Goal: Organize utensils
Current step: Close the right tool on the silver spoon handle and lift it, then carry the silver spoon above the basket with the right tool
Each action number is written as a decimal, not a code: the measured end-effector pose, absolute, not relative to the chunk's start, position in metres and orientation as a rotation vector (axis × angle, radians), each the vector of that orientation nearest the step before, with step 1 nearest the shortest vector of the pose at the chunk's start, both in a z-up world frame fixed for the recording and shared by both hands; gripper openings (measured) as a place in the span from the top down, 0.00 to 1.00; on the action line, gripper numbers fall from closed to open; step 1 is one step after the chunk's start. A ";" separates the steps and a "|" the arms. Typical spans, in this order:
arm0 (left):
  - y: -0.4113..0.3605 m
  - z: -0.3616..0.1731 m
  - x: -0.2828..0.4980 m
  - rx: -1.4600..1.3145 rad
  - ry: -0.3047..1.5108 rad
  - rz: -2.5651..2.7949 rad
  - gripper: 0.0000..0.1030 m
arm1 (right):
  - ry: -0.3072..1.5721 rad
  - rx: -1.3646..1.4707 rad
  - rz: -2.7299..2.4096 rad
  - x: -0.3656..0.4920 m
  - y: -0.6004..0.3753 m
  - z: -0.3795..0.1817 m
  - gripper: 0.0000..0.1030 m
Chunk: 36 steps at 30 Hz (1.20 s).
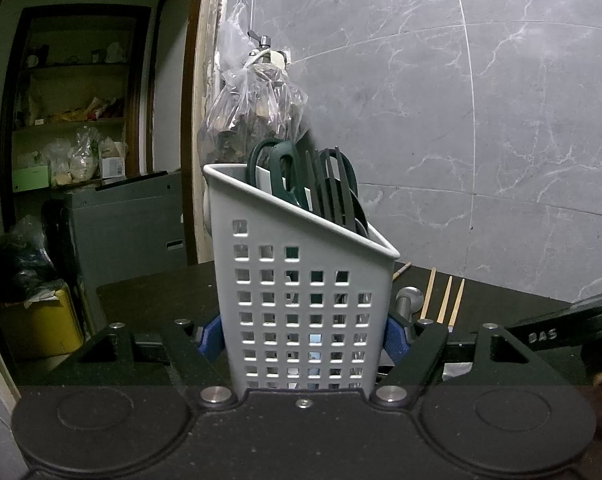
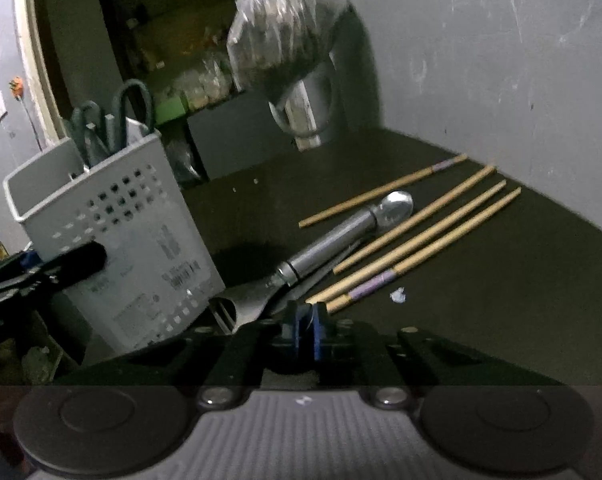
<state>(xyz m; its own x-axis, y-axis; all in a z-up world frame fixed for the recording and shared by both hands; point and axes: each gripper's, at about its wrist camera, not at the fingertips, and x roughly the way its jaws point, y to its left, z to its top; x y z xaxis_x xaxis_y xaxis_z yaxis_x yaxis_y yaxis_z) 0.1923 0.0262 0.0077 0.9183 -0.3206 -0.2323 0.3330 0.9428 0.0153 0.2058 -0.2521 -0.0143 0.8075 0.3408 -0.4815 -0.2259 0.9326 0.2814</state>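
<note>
My left gripper [image 1: 305, 336] is shut on the white perforated utensil basket [image 1: 301, 280], its blue pads pressed on both sides. The basket stands upright on the dark table and holds green-handled scissors [image 1: 279, 168] and a dark slotted utensil [image 1: 333, 188]. It also shows in the right wrist view [image 2: 113, 240]. My right gripper [image 2: 305, 334] is shut, with its blue pads together, just in front of a steel peeler [image 2: 321, 252] and several wooden chopsticks [image 2: 417, 244] lying on the table. Whether it pinches anything is hidden.
A grey marble-tile wall [image 1: 481, 120] stands behind the table [image 2: 501, 300]. A plastic bag [image 1: 253, 108] hangs at the wall corner. A doorway with shelves [image 1: 73, 100] and a yellow bin [image 1: 41, 328] lie to the left. A small white scrap [image 2: 398, 295] lies by the chopsticks.
</note>
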 end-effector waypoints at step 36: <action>0.026 0.008 0.192 0.056 0.230 -0.335 0.25 | 0.065 -0.443 0.253 0.117 -0.175 0.036 0.98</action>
<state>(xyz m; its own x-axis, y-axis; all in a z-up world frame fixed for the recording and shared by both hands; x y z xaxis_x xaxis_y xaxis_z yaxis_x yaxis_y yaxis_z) 0.1921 0.0257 0.0075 0.9185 -0.3195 -0.2329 0.3321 0.9431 0.0162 0.1172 -0.1752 0.0358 0.9667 0.2279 -0.1168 -0.2560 0.8728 -0.4155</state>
